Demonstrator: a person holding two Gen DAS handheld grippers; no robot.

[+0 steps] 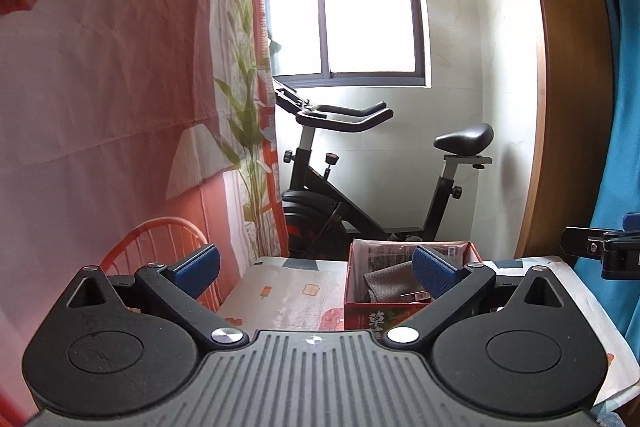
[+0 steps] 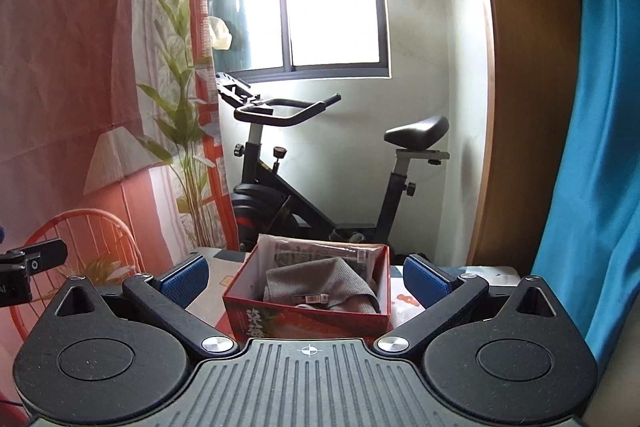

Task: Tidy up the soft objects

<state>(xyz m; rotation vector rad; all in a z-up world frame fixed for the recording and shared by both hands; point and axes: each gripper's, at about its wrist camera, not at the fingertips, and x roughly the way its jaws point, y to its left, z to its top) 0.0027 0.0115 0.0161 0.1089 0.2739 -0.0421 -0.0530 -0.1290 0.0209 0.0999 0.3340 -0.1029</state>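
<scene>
A red cardboard box (image 2: pixel 308 321) stands on a small table with a patterned cloth (image 1: pixel 288 291). A grey folded cloth (image 2: pixel 320 285) lies inside it, with a small dark labelled item on top. The box also shows in the left wrist view (image 1: pixel 380 315), with the grey cloth (image 1: pixel 386 281) partly hidden by my finger. My left gripper (image 1: pixel 316 273) is open and empty, held above the table left of the box. My right gripper (image 2: pixel 306 279) is open and empty, its fingers to either side of the box, nearer the camera. Each gripper's edge shows in the other view.
A black exercise bike (image 2: pixel 320 187) stands behind the table under a window. A printed pink backdrop (image 1: pixel 100 87) hangs at left, a blue curtain (image 2: pixel 592 147) at right beside a wooden panel. An orange wire chair (image 1: pixel 160 247) stands left of the table.
</scene>
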